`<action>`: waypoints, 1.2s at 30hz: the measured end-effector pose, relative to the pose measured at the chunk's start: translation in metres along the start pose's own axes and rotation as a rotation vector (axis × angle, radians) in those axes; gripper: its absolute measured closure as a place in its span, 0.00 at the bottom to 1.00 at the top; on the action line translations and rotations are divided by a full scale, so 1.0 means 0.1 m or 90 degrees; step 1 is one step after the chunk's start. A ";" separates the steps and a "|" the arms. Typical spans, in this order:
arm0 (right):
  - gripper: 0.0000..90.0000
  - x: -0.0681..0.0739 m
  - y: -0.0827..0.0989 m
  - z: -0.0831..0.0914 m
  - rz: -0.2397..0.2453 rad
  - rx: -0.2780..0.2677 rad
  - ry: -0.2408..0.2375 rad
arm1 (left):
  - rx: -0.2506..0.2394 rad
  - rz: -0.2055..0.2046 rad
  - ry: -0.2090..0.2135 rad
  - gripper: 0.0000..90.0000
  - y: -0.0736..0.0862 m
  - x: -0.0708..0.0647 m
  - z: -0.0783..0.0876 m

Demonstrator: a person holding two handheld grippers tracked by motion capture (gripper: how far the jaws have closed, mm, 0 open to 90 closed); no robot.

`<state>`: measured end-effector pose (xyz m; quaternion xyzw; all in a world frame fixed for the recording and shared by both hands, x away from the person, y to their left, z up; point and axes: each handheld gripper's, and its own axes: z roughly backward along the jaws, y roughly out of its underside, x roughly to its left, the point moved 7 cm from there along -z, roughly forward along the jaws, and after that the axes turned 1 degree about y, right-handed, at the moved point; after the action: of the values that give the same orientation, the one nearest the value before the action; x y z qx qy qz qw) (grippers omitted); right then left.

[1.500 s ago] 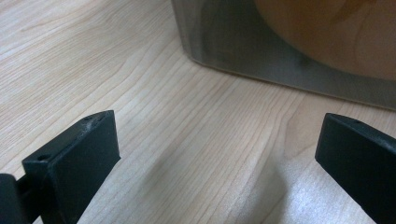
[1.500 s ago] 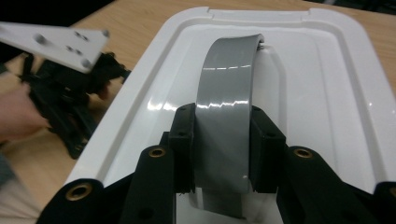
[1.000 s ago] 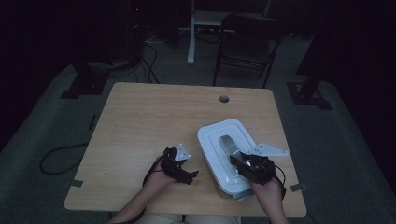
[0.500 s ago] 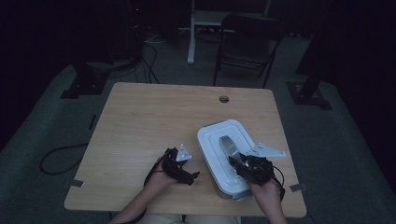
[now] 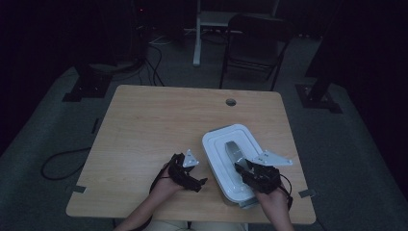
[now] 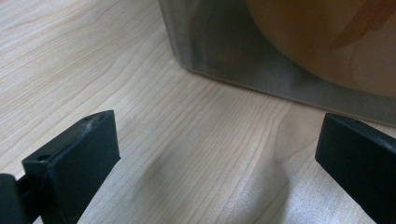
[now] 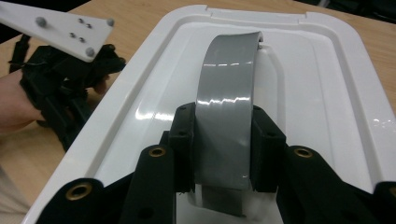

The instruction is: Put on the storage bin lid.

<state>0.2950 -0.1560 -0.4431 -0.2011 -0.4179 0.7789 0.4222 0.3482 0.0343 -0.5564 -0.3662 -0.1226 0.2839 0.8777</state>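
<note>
While left claw (image 5: 199,175) rests wide on table (image 5: 144,125), right claw (image 7: 217,140) clamps grey handle (image 7: 226,84) of white lid (image 7: 317,93).

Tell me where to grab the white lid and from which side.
Grip the grey handle arching along the middle of the lid, coming from above at its near end with jaws across its width. It is the only raised, narrow part; the rest is broad and flat. The right gripper is shut on it that way.
</note>
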 end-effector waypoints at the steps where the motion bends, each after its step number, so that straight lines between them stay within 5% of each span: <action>1: 0.75 0.00 0.00 0.00 0.000 0.002 -0.002 | -0.001 0.001 0.001 0.00 0.00 0.00 0.00; 6: 0.75 0.05 -0.02 -0.02 0.022 0.013 0.008 | -0.003 0.006 0.005 0.00 -0.04 -0.01 -0.03; 13: 0.75 0.05 -0.07 -0.03 -0.006 0.030 -0.040 | -0.001 -0.009 0.007 0.00 -0.10 -0.07 -0.05; 18: 0.75 -0.01 -0.13 0.02 -0.026 0.016 -0.032 | -0.005 -0.007 0.003 0.00 -0.08 -0.06 -0.03; 24: 0.75 0.09 -0.11 0.00 -0.005 0.025 -0.029 | 0.002 0.000 -0.002 0.00 -0.02 0.00 0.00; 27: 0.75 0.05 -0.06 -0.05 -0.002 0.036 -0.008 | -0.001 0.004 -0.003 0.00 -0.01 0.01 0.02; 33: 0.75 0.04 -0.04 -0.06 -0.014 0.026 -0.018 | 0.002 0.007 -0.001 0.00 0.01 0.01 0.02; 36: 0.61 0.03 -0.05 -0.05 -0.021 0.029 -0.034 | 0.004 0.008 0.000 0.00 0.02 0.01 0.02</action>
<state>0.2992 -0.1494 -0.4420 -0.1638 -0.4142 0.7864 0.4280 0.3471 0.0370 -0.5565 -0.3645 -0.1194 0.2896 0.8769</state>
